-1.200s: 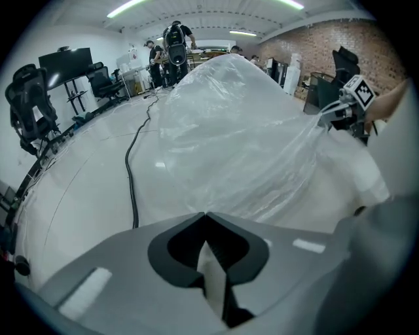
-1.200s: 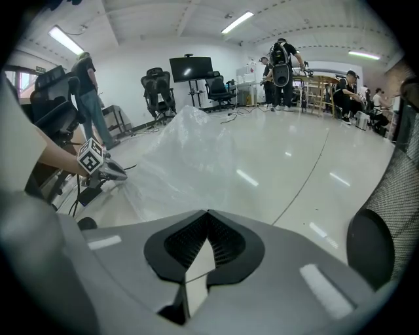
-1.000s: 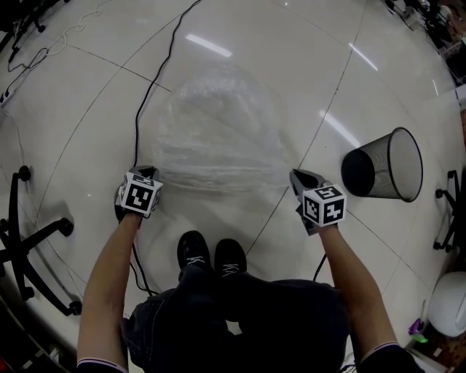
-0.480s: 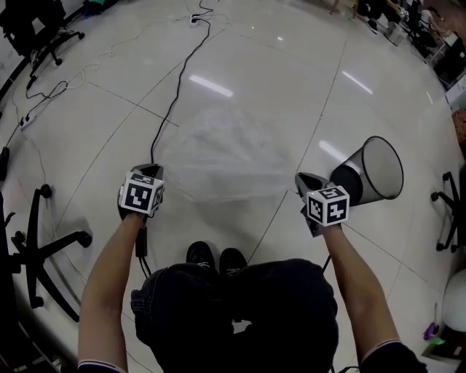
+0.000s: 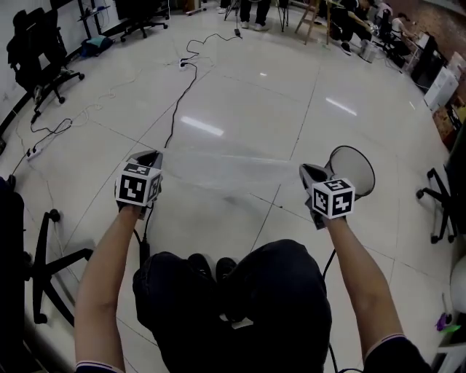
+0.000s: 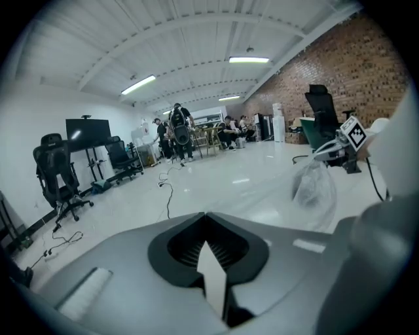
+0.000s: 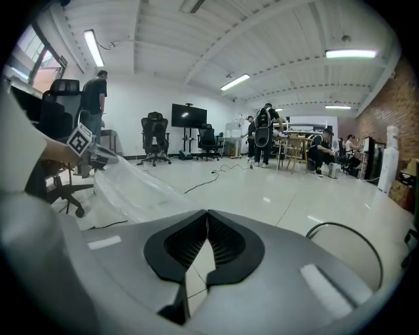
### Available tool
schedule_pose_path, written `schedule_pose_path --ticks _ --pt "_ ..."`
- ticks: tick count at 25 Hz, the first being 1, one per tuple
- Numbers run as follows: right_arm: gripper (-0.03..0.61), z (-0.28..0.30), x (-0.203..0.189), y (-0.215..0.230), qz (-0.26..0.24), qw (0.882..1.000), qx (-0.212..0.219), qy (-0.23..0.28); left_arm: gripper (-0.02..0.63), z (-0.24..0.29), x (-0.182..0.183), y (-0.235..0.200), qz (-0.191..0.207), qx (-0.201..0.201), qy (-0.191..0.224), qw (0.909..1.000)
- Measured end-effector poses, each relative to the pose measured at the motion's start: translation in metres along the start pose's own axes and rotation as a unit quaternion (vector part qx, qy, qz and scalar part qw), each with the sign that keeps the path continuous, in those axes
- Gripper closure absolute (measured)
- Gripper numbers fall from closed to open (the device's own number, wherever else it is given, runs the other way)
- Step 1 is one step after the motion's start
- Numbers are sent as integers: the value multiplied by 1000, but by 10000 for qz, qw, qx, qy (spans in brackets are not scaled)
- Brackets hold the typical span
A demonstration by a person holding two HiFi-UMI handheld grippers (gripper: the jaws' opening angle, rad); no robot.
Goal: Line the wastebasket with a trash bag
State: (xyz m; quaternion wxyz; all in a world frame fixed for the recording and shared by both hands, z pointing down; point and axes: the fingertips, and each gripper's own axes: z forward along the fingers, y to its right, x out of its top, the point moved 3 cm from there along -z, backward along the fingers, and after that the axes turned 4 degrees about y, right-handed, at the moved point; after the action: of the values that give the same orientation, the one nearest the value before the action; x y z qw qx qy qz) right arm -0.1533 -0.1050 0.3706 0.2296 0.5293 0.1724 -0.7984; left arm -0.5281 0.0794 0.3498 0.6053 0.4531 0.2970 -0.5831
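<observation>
A clear trash bag (image 5: 226, 169) hangs stretched as a thin film between my two grippers, above the floor. My left gripper (image 5: 151, 155) is shut on the bag's left edge and my right gripper (image 5: 307, 169) is shut on its right edge. A black mesh wastebasket (image 5: 354, 169) lies on its side on the floor just behind the right gripper, mouth toward me. In the left gripper view the bag (image 6: 314, 188) bunches under the right gripper (image 6: 342, 147). The right gripper view shows the film (image 7: 127, 190) running to the left gripper (image 7: 88, 149), and the wastebasket's rim (image 7: 340, 224).
A black cable (image 5: 178, 95) runs across the white tiled floor ahead. Office chairs stand at the far left (image 5: 40, 47), a chair base (image 5: 51, 269) near my left and another chair (image 5: 437, 204) at right. People (image 5: 251, 9) stand at the far end.
Both grippers rose with the bag, which came up from the floor and now stretches flat between them. My view tilted up, and the wastebasket now sits behind the right gripper.
</observation>
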Motion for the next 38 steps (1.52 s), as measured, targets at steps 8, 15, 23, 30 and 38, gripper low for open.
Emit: schedule_pose_path --ticks 8,15,23,30,38 --pt "577 -80 64 20 -292 9968 -360 651 601 -37 95 20 307 -26 797 9963" --pt "577 -149 97 51 -485 9905 -777 1021 601 -46 167 59 475 -217 1394 9889" --pt "577 -232 114 107 -439 9800 -1301 1441 601 -33 244 128 683 -599 1776 9799" --pt "577 -294 112 162 -374 9696 -1711 1708 601 -20 302 207 868 -1049 2033 9696" --pt "577 -343 112 238 -253 9554 -2295 1839 601 25 352 272 868 -1498 2216 9596"
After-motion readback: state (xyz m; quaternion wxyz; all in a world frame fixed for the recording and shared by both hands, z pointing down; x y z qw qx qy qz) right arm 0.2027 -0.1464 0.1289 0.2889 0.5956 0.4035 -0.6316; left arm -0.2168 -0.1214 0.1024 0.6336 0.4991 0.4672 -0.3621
